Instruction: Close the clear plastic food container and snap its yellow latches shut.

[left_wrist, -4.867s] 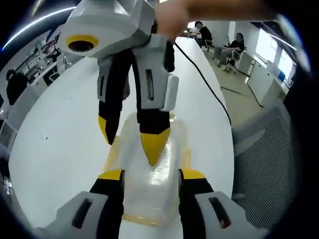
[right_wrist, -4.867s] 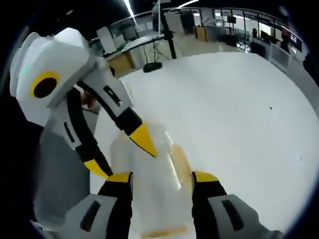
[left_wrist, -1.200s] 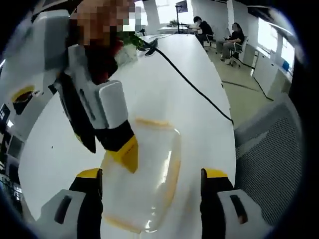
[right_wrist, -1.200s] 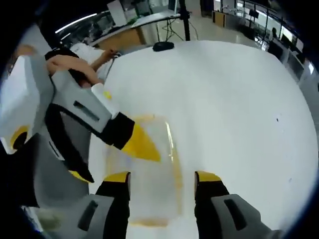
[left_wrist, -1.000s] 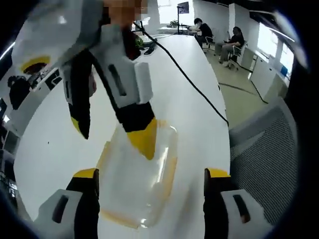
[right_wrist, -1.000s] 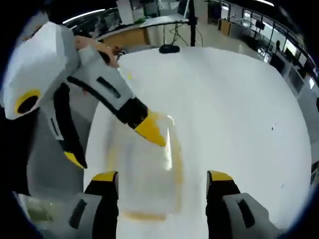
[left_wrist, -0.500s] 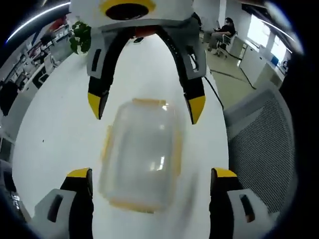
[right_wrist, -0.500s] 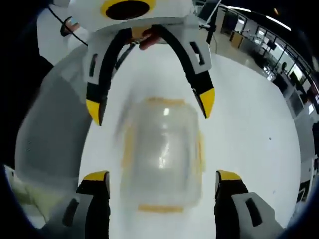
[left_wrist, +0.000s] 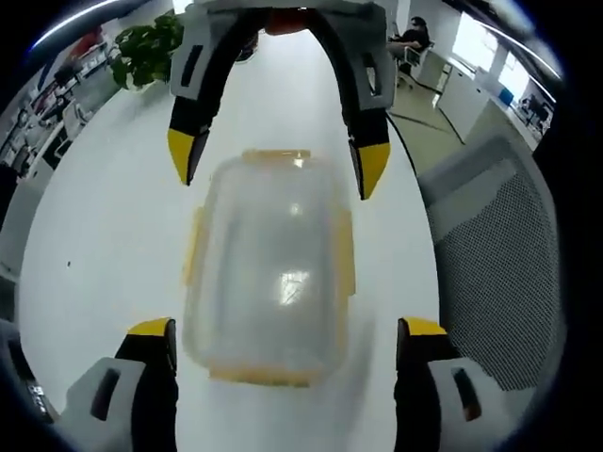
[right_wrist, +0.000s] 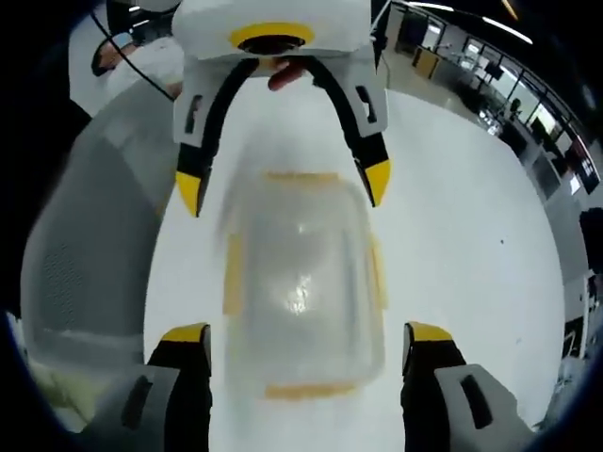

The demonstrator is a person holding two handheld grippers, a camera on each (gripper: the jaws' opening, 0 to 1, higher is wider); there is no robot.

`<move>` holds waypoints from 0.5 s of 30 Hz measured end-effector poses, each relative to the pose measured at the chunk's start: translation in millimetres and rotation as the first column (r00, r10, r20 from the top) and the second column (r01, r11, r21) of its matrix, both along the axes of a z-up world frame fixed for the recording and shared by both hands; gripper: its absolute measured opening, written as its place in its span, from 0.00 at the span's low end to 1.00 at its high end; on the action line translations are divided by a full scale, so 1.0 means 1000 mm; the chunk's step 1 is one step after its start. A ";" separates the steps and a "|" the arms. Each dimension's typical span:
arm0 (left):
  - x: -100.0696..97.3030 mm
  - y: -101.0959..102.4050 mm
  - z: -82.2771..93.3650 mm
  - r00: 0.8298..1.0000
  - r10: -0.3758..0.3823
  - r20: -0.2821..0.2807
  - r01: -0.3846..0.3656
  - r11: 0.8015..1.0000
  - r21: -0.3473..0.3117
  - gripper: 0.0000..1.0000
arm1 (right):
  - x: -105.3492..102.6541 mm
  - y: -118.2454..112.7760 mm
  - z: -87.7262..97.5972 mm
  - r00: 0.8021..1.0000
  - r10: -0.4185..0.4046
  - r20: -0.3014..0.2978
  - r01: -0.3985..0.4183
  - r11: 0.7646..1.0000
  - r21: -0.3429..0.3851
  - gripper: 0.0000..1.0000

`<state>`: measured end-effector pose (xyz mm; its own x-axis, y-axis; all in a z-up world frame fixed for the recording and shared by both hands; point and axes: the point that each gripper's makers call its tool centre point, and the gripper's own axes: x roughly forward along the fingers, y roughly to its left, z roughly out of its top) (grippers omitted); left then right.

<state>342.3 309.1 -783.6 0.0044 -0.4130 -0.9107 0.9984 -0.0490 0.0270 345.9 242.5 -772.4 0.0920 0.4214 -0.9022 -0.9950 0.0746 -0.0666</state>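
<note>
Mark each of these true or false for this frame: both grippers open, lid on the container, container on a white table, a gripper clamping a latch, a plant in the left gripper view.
1. Both the left gripper and the right gripper are open. True.
2. The clear container has its lid off. False: the lid sits on it.
3. The container rests on a white table. True.
4. A gripper is clamped on a yellow latch. False: the fingers stand apart from the container on each side.
5. A green plant shows in the left gripper view. True.
</note>
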 end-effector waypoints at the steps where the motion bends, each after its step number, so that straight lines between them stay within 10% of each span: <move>1: 0.000 0.000 -0.001 1.000 -0.015 -0.001 0.015 1.000 0.002 0.97 | 0.000 0.000 -0.001 1.000 -0.001 -0.002 0.001 1.000 -0.002 0.84; 15: 0.008 -0.005 -0.014 0.999 -0.032 0.005 0.031 0.999 0.038 0.93 | 0.004 -0.005 -0.018 1.000 0.013 -0.017 -0.014 0.998 -0.055 0.83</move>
<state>350.4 304.1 -797.8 -0.0025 -0.3784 -0.9256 0.9962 -0.0815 0.0306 349.4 237.2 -790.8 0.0716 0.3722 -0.9254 -0.9969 0.0581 -0.0538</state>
